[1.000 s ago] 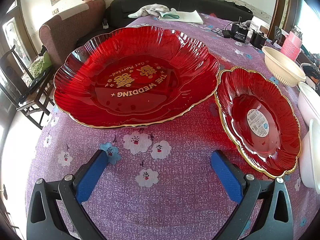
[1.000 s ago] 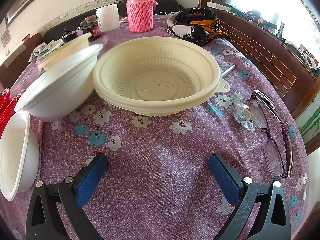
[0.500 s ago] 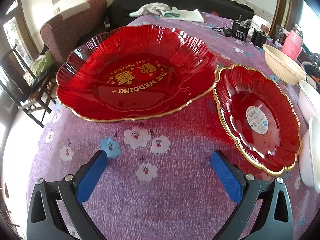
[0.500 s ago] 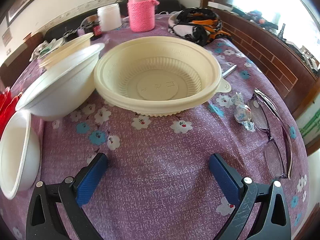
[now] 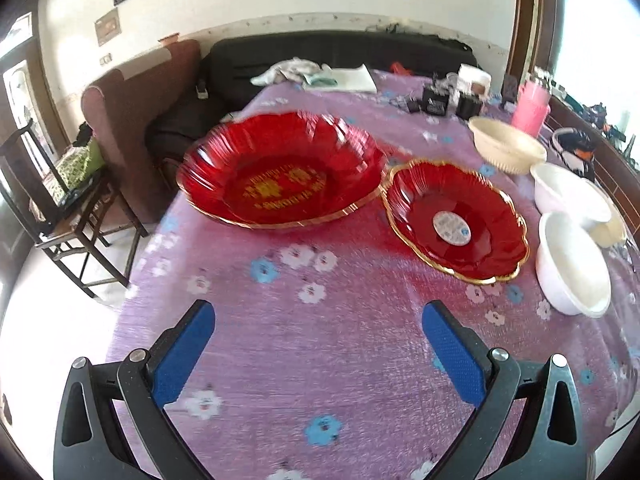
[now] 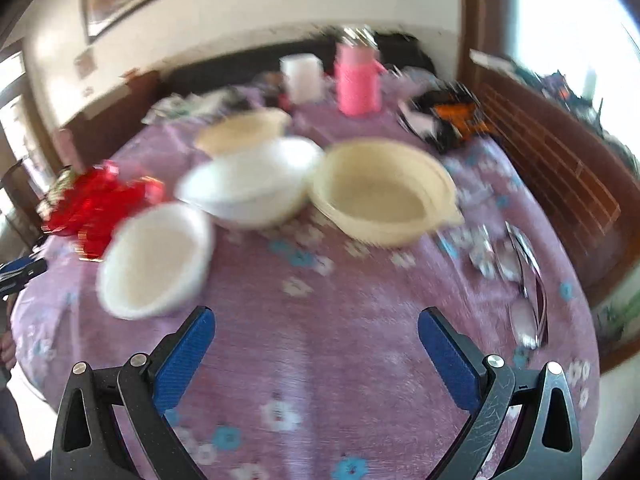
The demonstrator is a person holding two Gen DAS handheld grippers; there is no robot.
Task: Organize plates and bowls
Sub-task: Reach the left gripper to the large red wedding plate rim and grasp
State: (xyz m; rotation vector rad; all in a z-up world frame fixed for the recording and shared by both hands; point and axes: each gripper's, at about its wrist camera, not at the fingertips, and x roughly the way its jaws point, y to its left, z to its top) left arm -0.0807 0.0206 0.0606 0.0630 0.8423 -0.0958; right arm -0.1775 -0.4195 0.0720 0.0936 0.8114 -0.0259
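Both the left gripper [image 5: 318, 344] and right gripper [image 6: 316, 340] gape empty above the tablecloth [image 5: 320, 360]. Glasses [image 6: 528, 280] lie right of the cream bowl [image 6: 380, 190]

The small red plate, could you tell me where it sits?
Left wrist view, right of centre: the small red plate lies between the large red plate and white bowl.

Daylight is pouring in from blown-out windows [image 6: 576, 20] on the right, brightening the tabletop [image 5: 320, 340]. Motion blur is smearing the right wrist view heavily, the left more lightly. Fisheye distortion is bending both frames, with corners darkening.
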